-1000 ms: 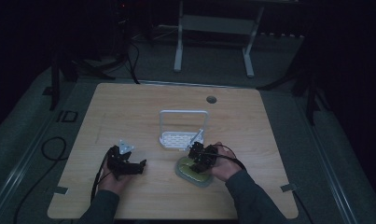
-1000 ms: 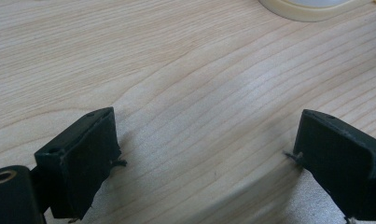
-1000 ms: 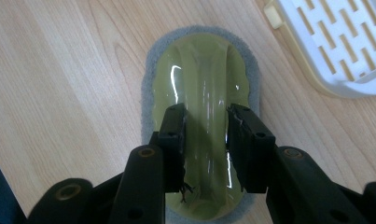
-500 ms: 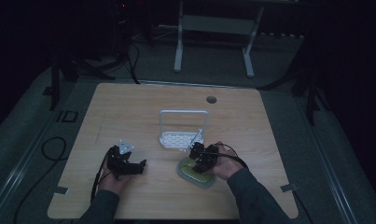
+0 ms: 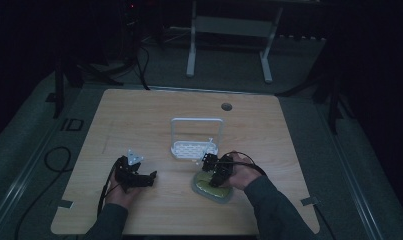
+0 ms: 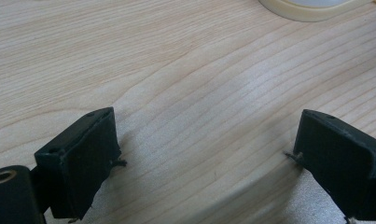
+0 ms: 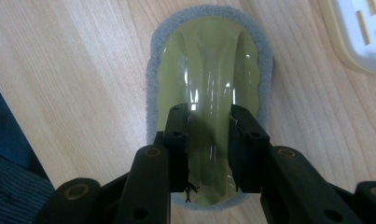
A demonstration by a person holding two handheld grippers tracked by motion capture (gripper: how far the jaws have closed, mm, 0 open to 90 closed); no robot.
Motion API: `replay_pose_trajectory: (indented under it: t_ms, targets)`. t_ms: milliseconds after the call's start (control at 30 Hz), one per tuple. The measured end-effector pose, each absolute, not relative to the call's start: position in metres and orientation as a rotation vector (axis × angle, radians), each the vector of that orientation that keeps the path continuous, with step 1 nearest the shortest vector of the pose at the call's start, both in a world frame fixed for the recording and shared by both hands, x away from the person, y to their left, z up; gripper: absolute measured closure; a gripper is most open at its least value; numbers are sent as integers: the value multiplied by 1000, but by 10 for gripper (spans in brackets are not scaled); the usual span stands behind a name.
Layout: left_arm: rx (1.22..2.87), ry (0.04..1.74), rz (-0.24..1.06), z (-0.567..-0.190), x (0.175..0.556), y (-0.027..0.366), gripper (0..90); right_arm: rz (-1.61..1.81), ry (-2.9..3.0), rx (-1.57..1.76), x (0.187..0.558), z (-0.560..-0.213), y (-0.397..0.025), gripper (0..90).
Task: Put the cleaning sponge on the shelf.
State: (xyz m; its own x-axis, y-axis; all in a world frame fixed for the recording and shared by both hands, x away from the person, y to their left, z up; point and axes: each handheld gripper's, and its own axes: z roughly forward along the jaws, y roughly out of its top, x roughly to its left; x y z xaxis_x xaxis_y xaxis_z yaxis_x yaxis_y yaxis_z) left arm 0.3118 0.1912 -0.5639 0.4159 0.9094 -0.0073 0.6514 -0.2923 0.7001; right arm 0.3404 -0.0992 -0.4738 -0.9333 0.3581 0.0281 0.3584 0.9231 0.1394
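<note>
A yellow-green scrubber (image 7: pixel 209 60) with a grey felt rim lies flat on the wooden table, near the front right in the high view (image 5: pixel 209 189). My right gripper (image 7: pixel 209 116) points down onto it, and its two jaws are closed on the raised glossy ridge along the scrubber's middle. In the high view the right gripper (image 5: pixel 214 169) sits on top of the scrubber, held by a hand. My left gripper (image 6: pixel 206 135) hovers low over bare wood with its jaws wide apart and nothing between them. The high view shows the left gripper (image 5: pixel 141 177) at the front left.
A white slotted rack with a tall wire handle (image 5: pixel 196 149) stands just behind the scrubber; its corner (image 7: pixel 363 32) shows in the right gripper view. A cream rim (image 6: pixel 307 9) lies ahead of the left gripper. A round hole (image 5: pixel 226 106) marks the table's far side.
The right hand has shifted very slightly over the scrubber. The left gripper has stayed where it was.
</note>
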Motion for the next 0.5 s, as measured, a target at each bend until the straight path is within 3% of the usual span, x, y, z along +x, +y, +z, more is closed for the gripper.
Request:
replay_pose_trajectory:
  t_ms: [500]
  targets:
    - [2047, 1317, 530, -564, 312, 191, 66, -159, -3151, -457, 337, -473, -95, 716]
